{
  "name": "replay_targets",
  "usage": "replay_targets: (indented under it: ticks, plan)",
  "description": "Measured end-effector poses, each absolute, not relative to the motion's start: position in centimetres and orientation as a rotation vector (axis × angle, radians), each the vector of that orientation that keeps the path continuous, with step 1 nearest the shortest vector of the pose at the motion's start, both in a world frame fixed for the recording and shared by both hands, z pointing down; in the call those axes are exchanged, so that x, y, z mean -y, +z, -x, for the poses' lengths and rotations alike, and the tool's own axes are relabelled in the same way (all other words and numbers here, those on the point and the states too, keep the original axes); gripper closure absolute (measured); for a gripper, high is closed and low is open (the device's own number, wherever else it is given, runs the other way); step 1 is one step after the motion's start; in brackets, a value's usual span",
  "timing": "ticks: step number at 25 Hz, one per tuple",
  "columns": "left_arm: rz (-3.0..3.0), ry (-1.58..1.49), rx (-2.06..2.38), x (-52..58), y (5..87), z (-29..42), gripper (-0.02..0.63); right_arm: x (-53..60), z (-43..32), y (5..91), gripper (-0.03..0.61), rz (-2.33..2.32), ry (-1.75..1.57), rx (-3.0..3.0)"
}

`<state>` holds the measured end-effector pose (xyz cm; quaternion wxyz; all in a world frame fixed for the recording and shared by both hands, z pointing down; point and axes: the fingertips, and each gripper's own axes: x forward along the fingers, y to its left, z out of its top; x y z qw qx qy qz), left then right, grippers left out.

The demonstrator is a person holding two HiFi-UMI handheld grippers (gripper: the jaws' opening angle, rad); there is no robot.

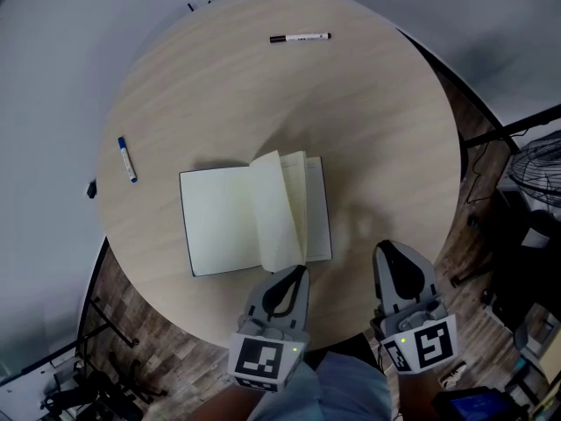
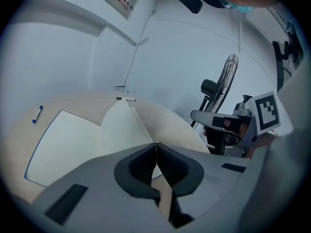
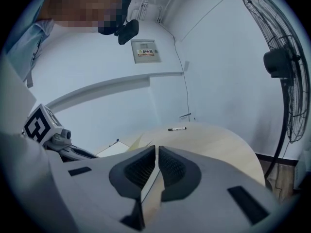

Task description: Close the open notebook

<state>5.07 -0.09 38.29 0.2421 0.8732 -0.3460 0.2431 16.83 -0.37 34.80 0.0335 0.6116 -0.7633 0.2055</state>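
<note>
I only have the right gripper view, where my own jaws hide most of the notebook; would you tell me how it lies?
Observer: The notebook lies open on the round table, its left page flat, with a few pages standing up over the right half.
Operator: Thank you. Where is the left gripper?
Observer: The left gripper is at the notebook's near edge, below the raised pages, jaws shut and empty.
Operator: And mine?
Observer: The right gripper is right of the notebook, apart from it, over bare table.
</note>
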Motion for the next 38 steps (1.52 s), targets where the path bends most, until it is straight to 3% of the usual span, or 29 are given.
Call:
replay_targets:
  ticks: [30,34,38]
  plan:
    - [-2.342,0.758,0.762,-0.5,44.3,-9.0,0.589,-0.3,-19.5,37.6,0.529,-1.926,0.707,2.256]
    - [-2.332,0.747,0.754,-0.4,45.1,-9.5,0.536,-0.6,-20.1,38.1,0.529,-1.933,0.717,2.238]
    - [-2.342,0.715,0.767,-0.1,44.6,-9.4,0.532,-0.8,-20.2,38.2,0.529,-1.933,0.716,2.237]
